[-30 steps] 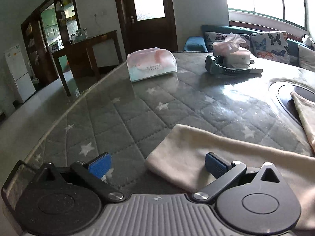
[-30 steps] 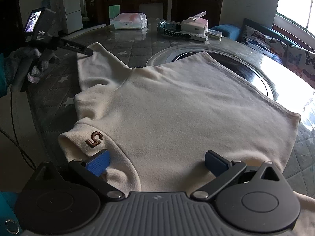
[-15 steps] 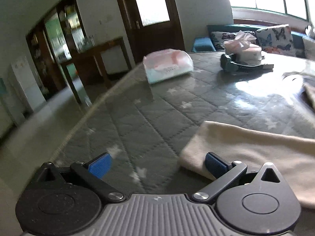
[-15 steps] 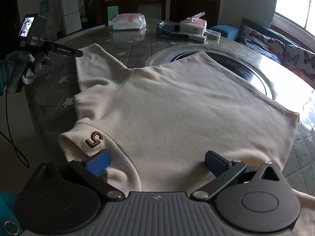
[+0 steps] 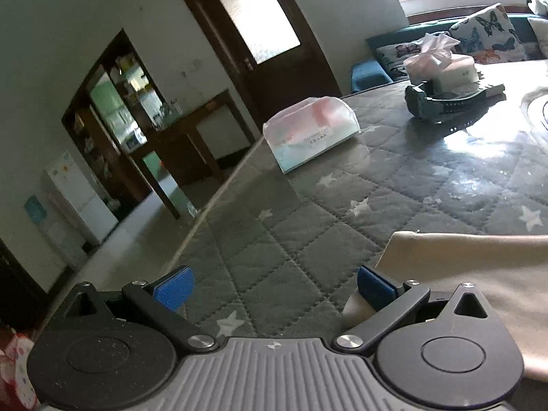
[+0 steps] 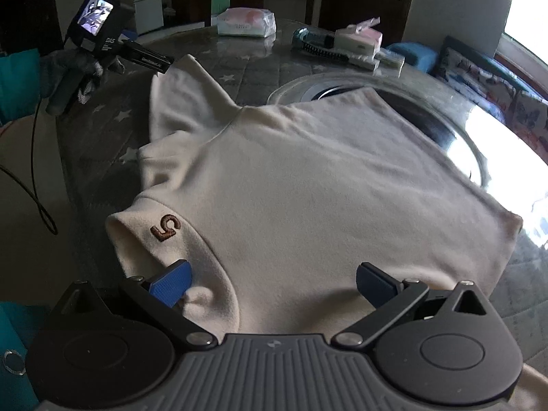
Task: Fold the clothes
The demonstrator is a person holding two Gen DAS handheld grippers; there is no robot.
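Both tongs stand wide open with nothing between their blue pads. Our right gripper [image 6: 272,282] hangs low over the near edge of the cream sweater [image 6: 308,198], its left pad [image 6: 171,282] just beside the rolled collar [image 6: 154,236], where a brown stitched "5" [image 6: 166,227] can be read. We see the sweater spread flat on the table [image 6: 102,130], which has a grey quilted cover with white stars; the far part of the sweater lies over a round glass turntable [image 6: 459,144]. Our left gripper [image 5: 272,289] is at the end of the sleeve [image 5: 472,260], its right pad [image 5: 375,287] at the cuff edge and its left pad over bare quilt. From the right wrist view, that left gripper [image 6: 161,65] shows a small lit screen [image 6: 94,17] with the letters "DAS" below it; a line of white print along its finger is too small to read surely. Beyond the sweater sit a soft pack of tissues [image 5: 311,133], its print unreadable, and a tissue box [image 5: 441,68] behind a dark brush [image 5: 445,102].
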